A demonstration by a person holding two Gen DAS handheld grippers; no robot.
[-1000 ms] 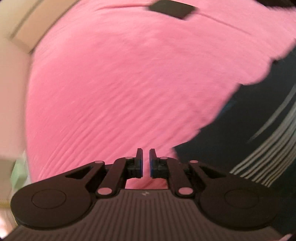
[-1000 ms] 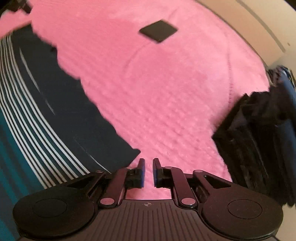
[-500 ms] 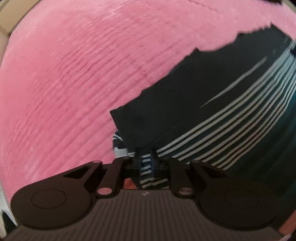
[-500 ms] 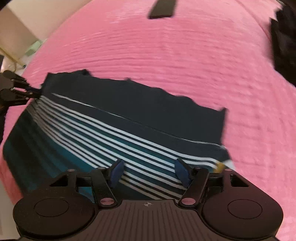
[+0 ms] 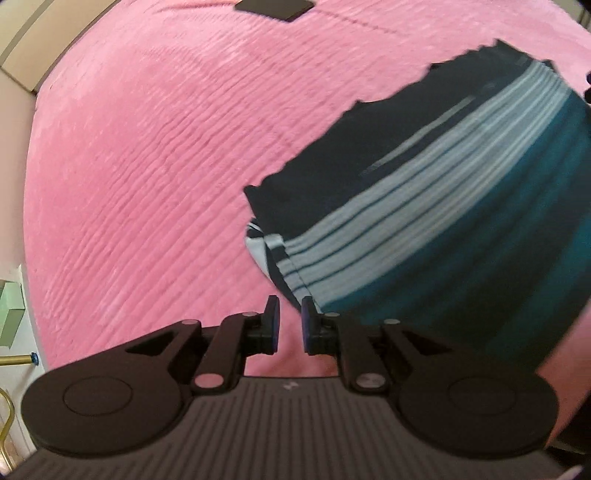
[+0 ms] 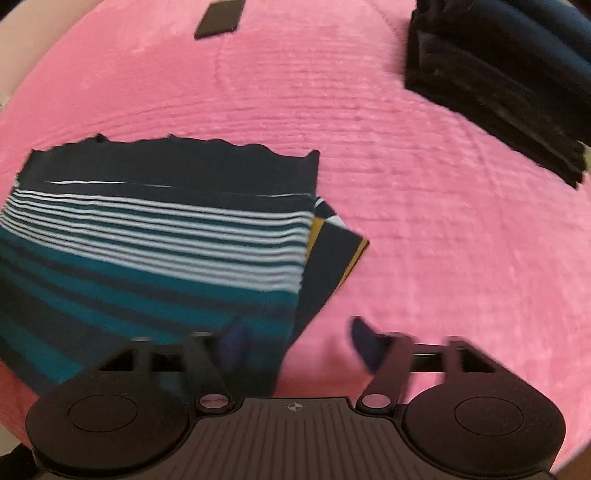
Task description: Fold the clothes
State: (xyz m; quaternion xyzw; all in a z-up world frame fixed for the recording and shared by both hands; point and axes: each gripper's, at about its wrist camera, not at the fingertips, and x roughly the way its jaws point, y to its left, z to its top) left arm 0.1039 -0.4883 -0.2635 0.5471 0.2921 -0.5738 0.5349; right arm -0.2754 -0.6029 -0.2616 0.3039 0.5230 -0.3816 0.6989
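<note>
A folded shirt point(image 6: 166, 240), navy with white and teal stripes, lies flat on the pink bedspread point(image 6: 443, 258). A navy and yellow flap point(image 6: 332, 258) sticks out from under its right edge. My right gripper point(image 6: 297, 343) is open wide above the shirt's near right corner, holding nothing. In the left wrist view the shirt point(image 5: 424, 221) fills the right half, its folded left corner just ahead of my left gripper point(image 5: 289, 325). The left jaws stand a narrow gap apart, with only the pink bedspread point(image 5: 147, 147) showing between them.
A stack of dark folded clothes point(image 6: 498, 81) sits at the far right. A flat black rectangle point(image 6: 219, 18) lies farther up the bed, black rectangle point(image 5: 275, 7). A green box point(image 5: 9, 314) and a brass-coloured bar point(image 5: 14, 358) are off the bed's left edge.
The left gripper let go of the shirt's corner and drew back a little. The right gripper opened earlier and has swung right, so the shirt's right edge and the dark stack are in view.
</note>
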